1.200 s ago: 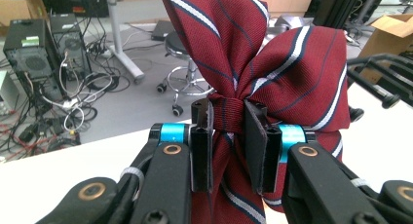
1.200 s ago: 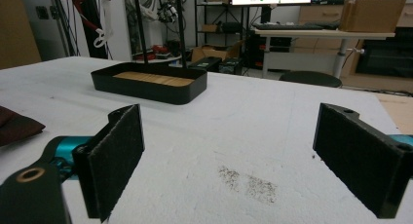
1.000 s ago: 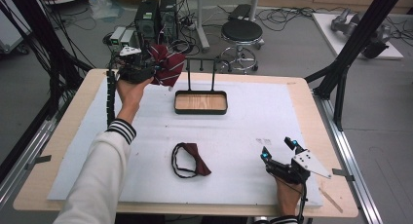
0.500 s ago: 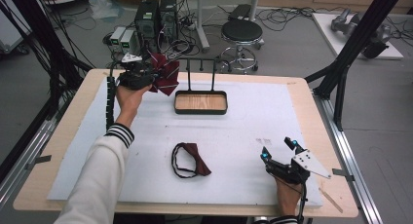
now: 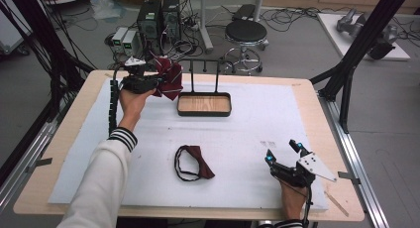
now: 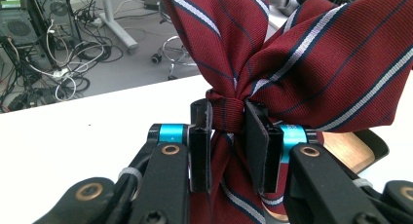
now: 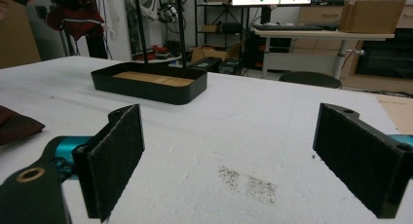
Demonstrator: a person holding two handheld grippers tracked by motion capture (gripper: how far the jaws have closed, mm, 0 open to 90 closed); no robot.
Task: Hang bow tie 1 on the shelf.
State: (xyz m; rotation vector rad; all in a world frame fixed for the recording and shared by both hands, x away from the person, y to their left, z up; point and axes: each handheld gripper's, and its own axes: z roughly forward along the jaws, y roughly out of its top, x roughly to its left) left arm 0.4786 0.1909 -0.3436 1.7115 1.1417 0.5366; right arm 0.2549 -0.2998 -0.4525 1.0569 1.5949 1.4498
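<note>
Pinching striped bow tie [image 6: 292, 63] at knot, our left gripper [image 6: 229, 136] holds it aloft beside stand [image 5: 204, 101]. Right gripper [image 7: 234, 156] spread, empty, resting on table [image 5: 247, 134]. Risk, we judge: slick fabric slipping from narrow grip, missing rail.

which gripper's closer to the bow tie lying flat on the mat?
Right. The right gripper rests open on the mat just right of the flat bow tie; the left gripper is up by the stand, clamping another striped bow tie.
</note>
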